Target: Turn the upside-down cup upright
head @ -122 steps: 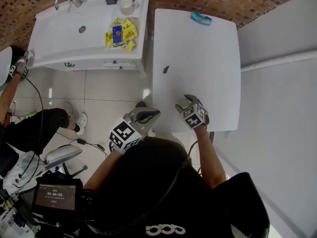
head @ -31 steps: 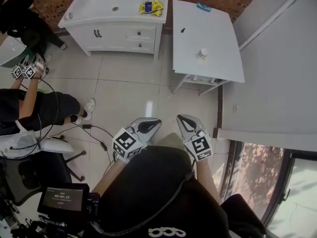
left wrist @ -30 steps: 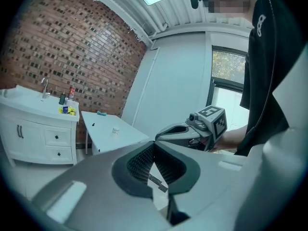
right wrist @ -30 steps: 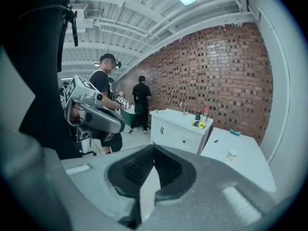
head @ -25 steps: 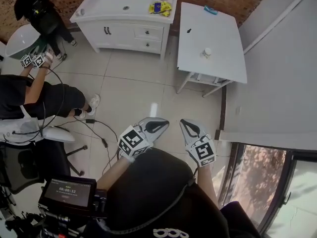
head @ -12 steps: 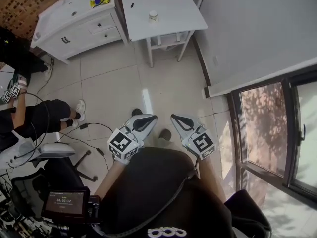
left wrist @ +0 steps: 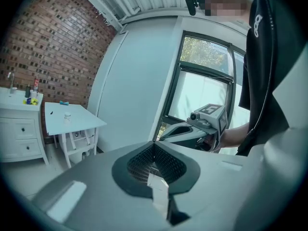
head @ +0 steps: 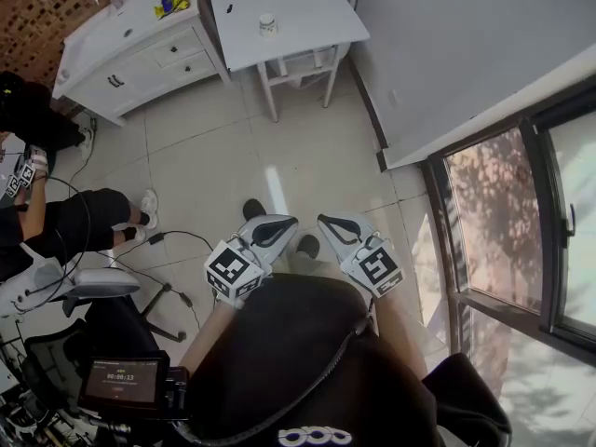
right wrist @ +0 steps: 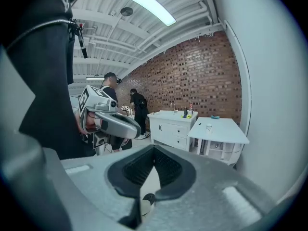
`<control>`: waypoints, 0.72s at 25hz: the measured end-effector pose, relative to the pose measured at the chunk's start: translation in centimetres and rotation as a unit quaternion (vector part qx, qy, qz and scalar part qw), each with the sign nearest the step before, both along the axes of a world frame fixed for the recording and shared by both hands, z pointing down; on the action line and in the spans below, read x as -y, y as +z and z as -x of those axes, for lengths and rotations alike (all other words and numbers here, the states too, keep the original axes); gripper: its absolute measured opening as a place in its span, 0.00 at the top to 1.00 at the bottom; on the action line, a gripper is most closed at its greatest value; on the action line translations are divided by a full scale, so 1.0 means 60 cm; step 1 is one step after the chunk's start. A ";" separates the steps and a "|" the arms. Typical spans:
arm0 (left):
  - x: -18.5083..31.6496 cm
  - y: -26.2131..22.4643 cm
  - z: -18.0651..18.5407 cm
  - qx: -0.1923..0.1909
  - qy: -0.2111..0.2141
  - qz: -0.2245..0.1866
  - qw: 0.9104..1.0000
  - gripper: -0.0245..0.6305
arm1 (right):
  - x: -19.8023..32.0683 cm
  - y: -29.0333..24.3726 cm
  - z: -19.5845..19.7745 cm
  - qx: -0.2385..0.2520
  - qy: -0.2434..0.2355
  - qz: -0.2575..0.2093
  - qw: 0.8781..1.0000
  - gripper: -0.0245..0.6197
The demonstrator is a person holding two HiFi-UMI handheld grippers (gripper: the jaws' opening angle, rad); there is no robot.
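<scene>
A small pale cup (head: 267,23) stands on the white table (head: 298,12) far ahead, near the top of the head view; it is too small to tell which way up it is. My left gripper (head: 285,223) and right gripper (head: 326,222) hang side by side close to my body over the tiled floor, both shut and empty, far from the table. The left gripper view shows its jaws (left wrist: 154,150) closed, with the table (left wrist: 79,121) and cup (left wrist: 67,115) distant at left. In the right gripper view the jaws (right wrist: 153,150) are closed, with the cup (right wrist: 208,127) at right.
A white sink cabinet (head: 130,45) stands left of the table, yellow packets (head: 172,1) on it. A seated person (head: 56,231), a chair (head: 88,287) and floor cables (head: 177,240) are at left. A grey wall (head: 447,45) and window (head: 521,222) are at right.
I have backed away from the table and the head view has swung, so the table and cup now sit small at the top and a window shows at right. Both grippers stay shut.
</scene>
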State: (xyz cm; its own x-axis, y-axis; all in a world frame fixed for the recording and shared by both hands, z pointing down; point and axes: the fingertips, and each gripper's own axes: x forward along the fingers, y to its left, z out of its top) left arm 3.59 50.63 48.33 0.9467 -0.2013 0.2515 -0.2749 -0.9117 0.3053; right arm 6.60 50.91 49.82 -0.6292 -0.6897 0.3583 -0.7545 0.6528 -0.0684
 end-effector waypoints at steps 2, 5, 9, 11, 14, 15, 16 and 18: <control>-0.003 0.001 0.000 0.001 0.003 0.000 1.000 0.94 | -0.003 0.000 0.000 0.002 0.002 0.000 1.000 0.97; -0.005 0.002 -0.001 0.006 0.005 -0.005 1.000 0.94 | -0.003 0.002 -0.001 0.000 0.004 0.000 1.000 0.97; -0.012 0.005 -0.003 0.011 0.009 -0.008 1.000 0.94 | -0.006 0.000 0.003 0.003 0.005 -0.004 1.000 0.97; -0.024 0.004 -0.007 0.012 0.007 -0.009 1.000 0.94 | -0.017 -0.002 0.001 0.005 0.003 -0.006 1.000 0.97; -0.039 -0.002 -0.009 0.010 0.004 -0.011 1.000 0.94 | -0.034 -0.006 0.000 0.010 0.002 -0.008 1.000 0.97; -0.041 -0.002 -0.007 0.009 0.003 -0.010 1.000 0.94 | -0.037 -0.007 0.001 0.011 0.001 -0.008 1.000 0.97; -0.042 -0.002 -0.005 0.009 0.003 -0.010 1.000 0.94 | -0.038 -0.008 0.002 0.010 0.001 -0.008 1.000 0.97; -0.041 0.001 -0.001 0.009 0.002 -0.007 1.000 0.94 | -0.037 -0.009 0.004 0.010 0.001 -0.008 1.000 0.97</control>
